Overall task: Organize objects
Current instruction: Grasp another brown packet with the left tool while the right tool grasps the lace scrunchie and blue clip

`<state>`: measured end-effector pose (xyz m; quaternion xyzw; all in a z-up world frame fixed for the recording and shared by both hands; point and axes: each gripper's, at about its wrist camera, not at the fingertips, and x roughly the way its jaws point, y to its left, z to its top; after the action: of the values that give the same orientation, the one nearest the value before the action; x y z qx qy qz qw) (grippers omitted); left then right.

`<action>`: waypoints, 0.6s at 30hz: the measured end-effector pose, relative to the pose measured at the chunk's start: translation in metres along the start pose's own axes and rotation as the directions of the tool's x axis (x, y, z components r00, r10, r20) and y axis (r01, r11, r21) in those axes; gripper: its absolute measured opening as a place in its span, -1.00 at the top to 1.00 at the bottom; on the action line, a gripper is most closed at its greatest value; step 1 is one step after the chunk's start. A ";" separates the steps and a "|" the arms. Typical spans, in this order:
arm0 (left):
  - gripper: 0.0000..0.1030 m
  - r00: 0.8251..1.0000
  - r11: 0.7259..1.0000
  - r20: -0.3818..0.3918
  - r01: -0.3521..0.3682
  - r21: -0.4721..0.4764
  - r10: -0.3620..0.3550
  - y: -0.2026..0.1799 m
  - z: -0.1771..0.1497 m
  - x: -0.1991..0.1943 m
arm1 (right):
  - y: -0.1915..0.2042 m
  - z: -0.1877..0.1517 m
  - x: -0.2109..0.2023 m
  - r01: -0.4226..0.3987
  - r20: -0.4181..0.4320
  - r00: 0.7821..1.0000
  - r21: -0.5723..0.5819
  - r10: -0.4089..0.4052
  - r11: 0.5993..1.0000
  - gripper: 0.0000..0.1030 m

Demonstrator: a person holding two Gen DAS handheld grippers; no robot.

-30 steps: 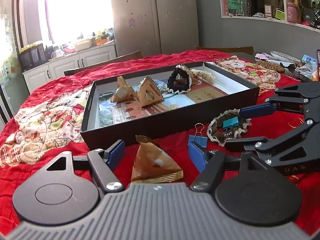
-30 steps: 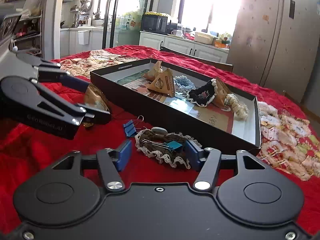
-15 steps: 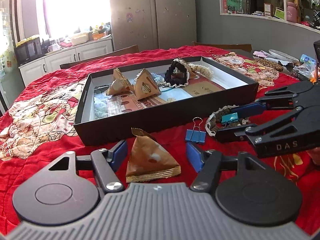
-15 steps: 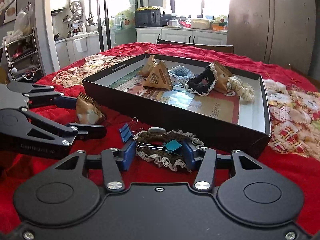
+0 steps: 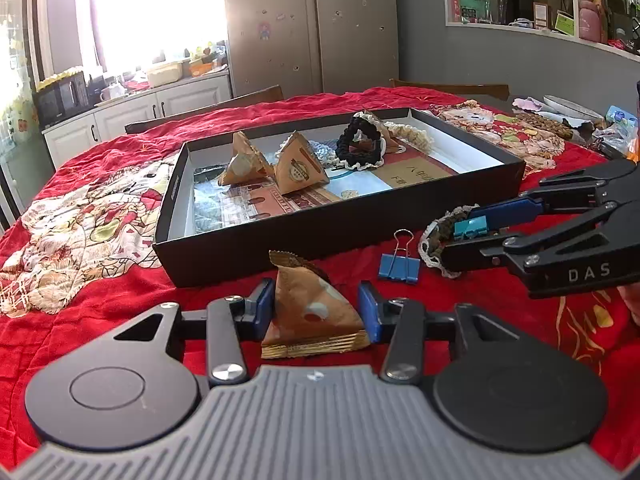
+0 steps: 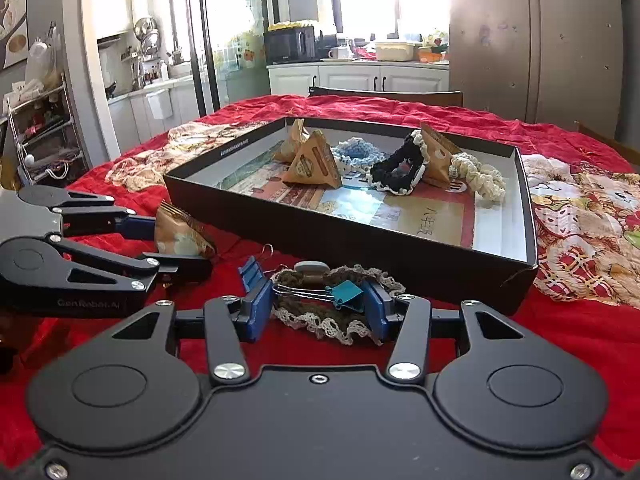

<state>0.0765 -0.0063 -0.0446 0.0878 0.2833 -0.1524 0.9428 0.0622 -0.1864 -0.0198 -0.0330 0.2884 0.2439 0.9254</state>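
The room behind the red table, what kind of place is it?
Most likely a home kitchen and dining area: a tall steel fridge, white cabinets carrying a black microwave, and a metal dish rack.

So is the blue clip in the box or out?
Out. The blue clip lies on the red cloth, in front of the box.

red cloth-covered table [image 5: 100, 320] with black tray [image 5: 320, 236], brown pyramid packet [image 5: 312, 312], blue binder clip [image 5: 399, 268], lace-edged scrunchie [image 6: 332, 312]
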 end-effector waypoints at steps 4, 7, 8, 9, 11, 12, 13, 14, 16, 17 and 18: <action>0.12 1.000 1.000 0.001 0.002 0.000 -0.002 0.000 0.000 0.000 | 0.001 -0.001 -0.004 -0.007 0.020 1.000 -0.001 0.007 1.000 0.09; 0.16 1.000 1.000 0.002 0.004 -0.002 -0.004 0.000 0.000 -0.001 | 0.003 0.000 -0.007 -0.012 0.038 0.999 -0.007 0.012 1.000 0.09; 0.16 1.000 1.000 0.003 0.007 -0.003 -0.007 0.000 0.001 -0.002 | 0.004 0.000 -0.009 -0.013 0.043 0.999 -0.011 0.014 1.000 0.09; 0.17 1.000 1.000 0.003 0.010 -0.004 -0.010 0.000 0.001 -0.002 | 0.005 0.000 -0.010 -0.016 0.047 0.999 -0.014 0.017 1.000 0.09; 0.17 1.000 1.000 0.004 0.012 -0.003 -0.012 -0.001 0.001 -0.003 | 0.005 0.000 -0.011 -0.020 0.054 0.998 -0.014 0.021 1.000 0.09; 0.17 1.000 1.000 0.005 0.014 -0.002 -0.014 -0.001 0.001 -0.003 | 0.005 0.000 -0.012 -0.021 0.057 0.998 -0.014 0.022 1.000 0.09; 0.18 1.000 1.000 0.006 0.016 -0.003 -0.016 -0.001 0.001 -0.004 | 0.005 0.000 -0.012 -0.021 0.059 0.998 -0.014 0.022 1.000 0.09; 0.19 1.000 1.000 0.006 0.018 -0.003 -0.018 -0.001 0.001 -0.004 | 0.005 0.000 -0.013 -0.020 0.063 0.998 -0.013 0.021 1.000 0.09; 0.19 1.000 1.000 0.009 0.020 -0.005 -0.020 -0.001 0.001 -0.005 | 0.005 0.000 -0.014 -0.020 0.068 0.997 -0.009 0.020 1.000 0.09; 0.19 1.000 1.000 0.009 0.022 -0.005 -0.022 -0.001 0.002 -0.006 | 0.004 0.001 -0.015 -0.019 0.071 0.997 -0.008 0.019 1.000 0.09; 0.19 1.000 1.000 0.010 0.024 -0.006 -0.024 -0.001 0.002 -0.006 | 0.004 0.000 -0.016 -0.019 0.074 0.997 -0.006 0.019 1.000 0.09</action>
<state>0.0723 -0.0067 -0.0398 0.0807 0.2804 -0.1633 0.9425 0.0492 -0.1896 -0.0105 -0.0239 0.2537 0.2545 0.9329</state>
